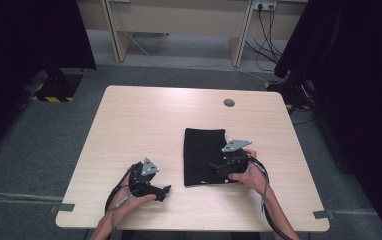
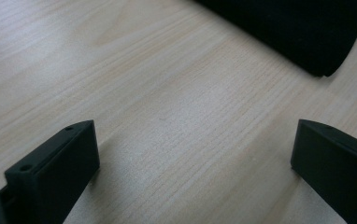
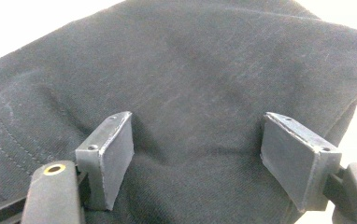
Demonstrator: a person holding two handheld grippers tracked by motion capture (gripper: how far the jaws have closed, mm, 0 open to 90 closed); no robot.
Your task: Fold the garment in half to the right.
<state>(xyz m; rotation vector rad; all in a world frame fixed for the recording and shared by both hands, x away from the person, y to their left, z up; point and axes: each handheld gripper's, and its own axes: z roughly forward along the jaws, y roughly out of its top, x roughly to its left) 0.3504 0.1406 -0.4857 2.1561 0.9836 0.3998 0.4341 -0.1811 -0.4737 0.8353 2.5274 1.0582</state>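
A folded black cloth (image 1: pixel 204 156) lies flat on the light wooden table (image 1: pixel 144 120), right of centre. My right gripper (image 1: pixel 214 166) rests over the cloth's near right part, pointing left. Its jaws stand wide apart above the dark fabric (image 3: pixel 200 84), with nothing pinched between them. My left gripper (image 1: pixel 165 192) lies low on the bare table near the front edge, left of the cloth. It is open too, with bare wood between its fingers (image 2: pixel 50 168). A corner of the black cloth (image 2: pixel 303 32) shows at the top right of the left gripper view.
A small round grey cap (image 1: pixel 229 103) sits in the table's far right area. Dark curtains stand at both sides, and a pale desk frame with cables is behind the table. Grey tape marks the table's front corners.
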